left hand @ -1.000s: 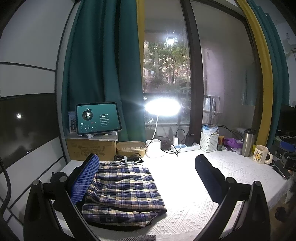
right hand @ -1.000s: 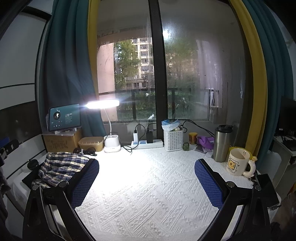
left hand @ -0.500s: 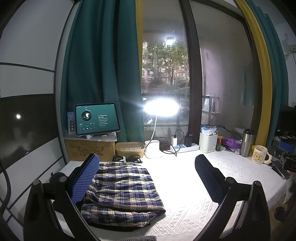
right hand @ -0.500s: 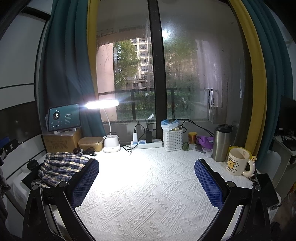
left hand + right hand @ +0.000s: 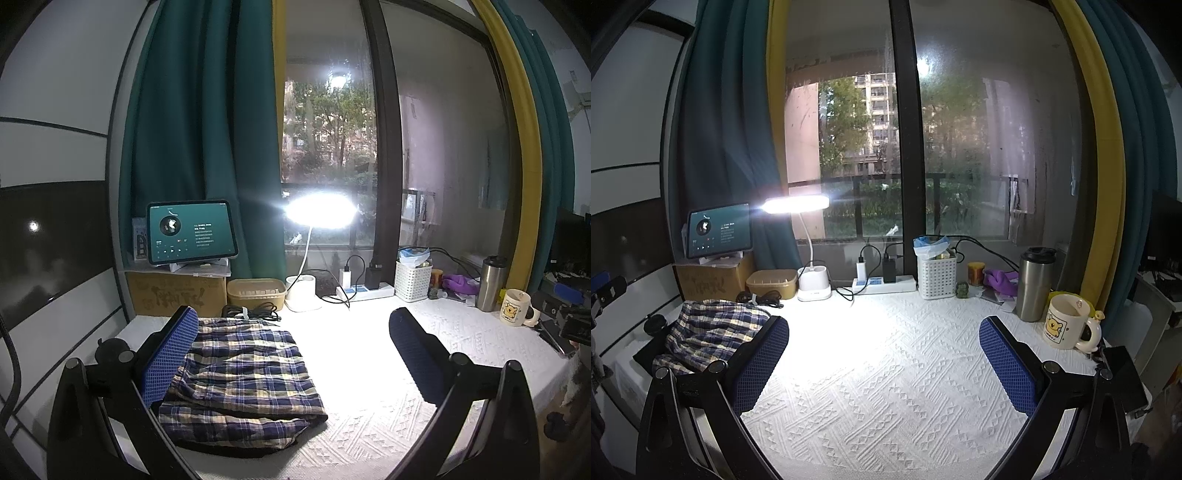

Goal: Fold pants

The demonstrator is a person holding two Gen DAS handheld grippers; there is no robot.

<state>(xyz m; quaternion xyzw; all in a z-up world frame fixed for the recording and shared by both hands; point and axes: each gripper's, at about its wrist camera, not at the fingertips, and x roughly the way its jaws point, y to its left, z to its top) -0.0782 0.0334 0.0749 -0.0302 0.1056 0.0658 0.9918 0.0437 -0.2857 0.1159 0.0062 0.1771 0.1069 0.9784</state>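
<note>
Left tool [image 5: 293,330] is being held above the counter [image 5: 369,369] with its two blue-padded fingers [image 5: 171,354] spread wide apart and nothing being gripped between them. Folded plaid pants [image 5: 240,373] are being shown lying flat on the white textured cover, on the left part of the counter, just beside and partly behind the left finger. Behind the pants, a tablet [image 5: 190,232] is being propped on a cardboard box [image 5: 177,293], and a lit desk lamp [image 5: 319,212] is being seen glaring over the middle.

Right tool [image 5: 884,330] is likewise being held with its fingers [image 5: 1008,362] set well apart, only bare cover being framed between them. From this view the pants [image 5: 709,332] are being seen at the far left edge of the counter [image 5: 886,369], partly hidden behind the left finger. A white basket [image 5: 936,275], a steel tumbler [image 5: 1034,284] and a bear mug [image 5: 1065,321] are being shown standing along the right side.
</note>
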